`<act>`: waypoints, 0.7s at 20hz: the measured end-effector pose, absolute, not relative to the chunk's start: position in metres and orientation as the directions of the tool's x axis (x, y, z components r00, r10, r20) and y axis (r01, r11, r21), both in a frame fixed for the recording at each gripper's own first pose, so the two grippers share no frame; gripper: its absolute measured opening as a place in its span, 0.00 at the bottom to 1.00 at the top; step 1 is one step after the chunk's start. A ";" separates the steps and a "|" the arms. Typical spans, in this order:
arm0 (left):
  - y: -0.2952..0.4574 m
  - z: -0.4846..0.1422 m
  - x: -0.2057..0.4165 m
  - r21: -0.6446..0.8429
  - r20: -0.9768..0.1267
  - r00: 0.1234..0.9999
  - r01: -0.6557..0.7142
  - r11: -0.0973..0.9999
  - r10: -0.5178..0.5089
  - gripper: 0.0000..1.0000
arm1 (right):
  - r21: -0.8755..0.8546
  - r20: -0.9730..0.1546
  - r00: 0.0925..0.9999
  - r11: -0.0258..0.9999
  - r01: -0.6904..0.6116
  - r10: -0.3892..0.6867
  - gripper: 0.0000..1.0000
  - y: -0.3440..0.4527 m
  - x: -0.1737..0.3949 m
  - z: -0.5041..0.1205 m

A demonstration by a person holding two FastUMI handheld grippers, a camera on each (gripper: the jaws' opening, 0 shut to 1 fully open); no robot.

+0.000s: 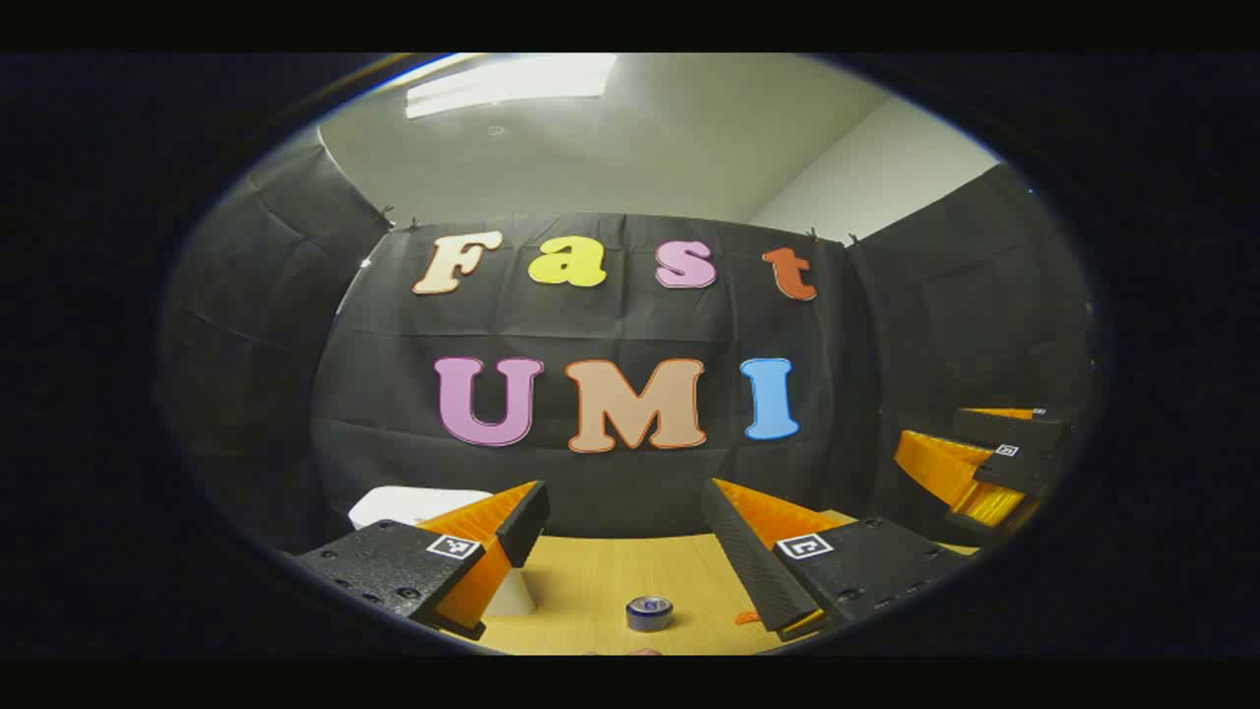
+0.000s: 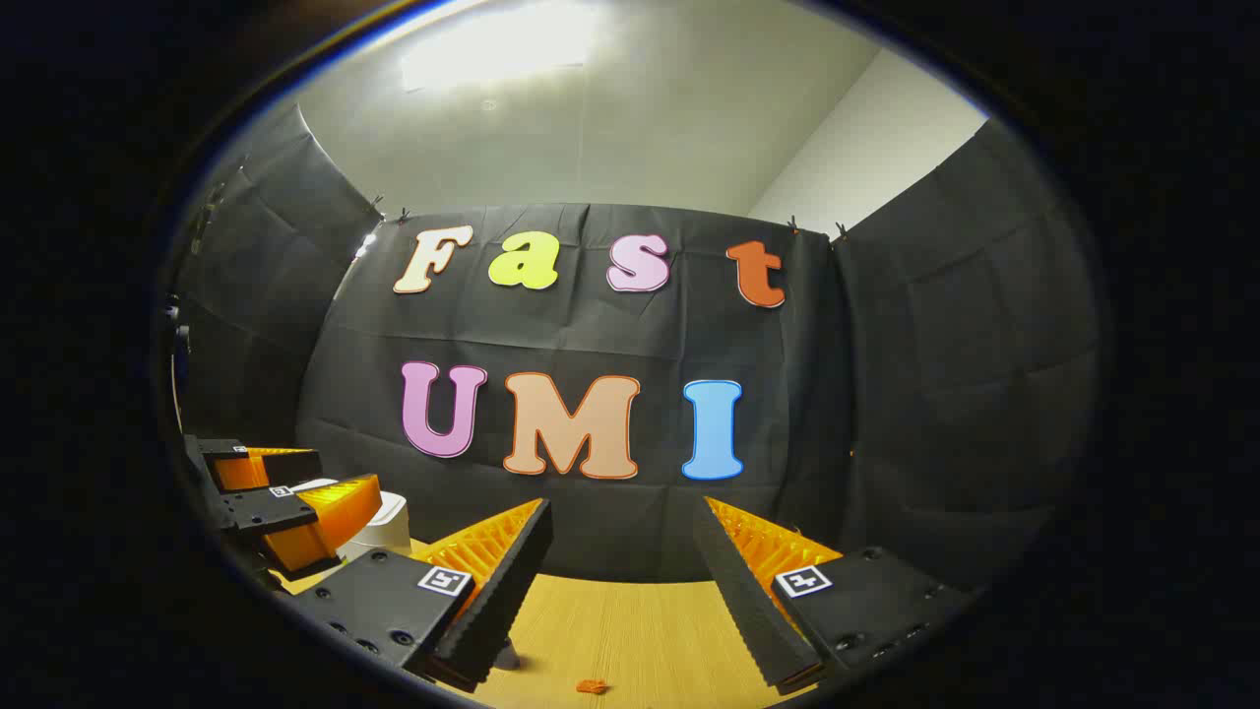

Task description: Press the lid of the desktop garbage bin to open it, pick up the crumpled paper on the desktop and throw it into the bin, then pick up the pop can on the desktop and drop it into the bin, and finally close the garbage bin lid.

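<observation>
Both grippers held level over the wooden desktop (image 1: 610,581), facing the back cloth

Left gripper (image 1: 625,512): jaws spread wide, nothing between them. The white garbage bin (image 1: 413,504) sits ahead and to the left of these jaws, partly hidden behind the left finger; its lid looks flat, so I judge it closed and not yet pressed. The pop can (image 1: 649,612) stands upright low between the two fingers, near the jaw line, long axis vertical, top rim facing up

Right gripper (image 2: 622,537): jaws also spread, empty. From here the bin (image 2: 386,527) lies well off to the left of the jaws, beyond the left gripper (image 2: 295,497), which sits between them and the bin. A small orange scrap (image 2: 591,686) lies on the desktop (image 2: 640,630) below the gap

Key relation: the bin is on the left gripper's side and near it, well apart from the right. My judgement is the left is the better one for the lid press: swing left and come down onto the lid top

Crumpled paper: cannot place it with confidence. A faint pale edge at the bottom of the left gripper view may be it, too small to tell
</observation>
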State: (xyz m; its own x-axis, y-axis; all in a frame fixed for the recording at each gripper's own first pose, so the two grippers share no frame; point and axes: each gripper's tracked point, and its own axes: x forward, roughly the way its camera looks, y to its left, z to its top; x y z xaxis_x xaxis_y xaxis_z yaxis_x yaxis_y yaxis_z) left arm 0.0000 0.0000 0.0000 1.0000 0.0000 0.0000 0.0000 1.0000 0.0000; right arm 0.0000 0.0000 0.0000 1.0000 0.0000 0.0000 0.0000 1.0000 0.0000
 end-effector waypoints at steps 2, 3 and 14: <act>-0.003 0.001 -0.001 0.009 -0.001 1.000 0.002 1.000 -0.002 0.93 | 0.000 0.008 1.000 1.000 -0.001 0.001 0.96 -0.003 0.001 0.002; -0.005 0.001 -0.003 0.014 0.000 1.000 0.003 1.000 -0.003 0.93 | 0.001 0.010 1.000 1.000 -0.002 0.002 0.96 -0.004 0.001 0.002; -0.014 0.000 -0.010 0.024 -0.017 1.000 -0.014 1.000 0.015 0.92 | 0.016 0.040 0.999 0.999 -0.037 0.037 0.96 -0.007 -0.006 0.009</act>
State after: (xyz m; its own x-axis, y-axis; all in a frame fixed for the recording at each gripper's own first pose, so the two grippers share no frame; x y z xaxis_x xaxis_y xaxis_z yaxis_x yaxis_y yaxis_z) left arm -0.0104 -0.0140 -0.0003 0.9997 0.0146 -0.0171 -0.0142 0.9996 0.0241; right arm -0.0062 -0.0068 0.0093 0.9985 0.0368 0.0405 -0.0375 0.9992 0.0157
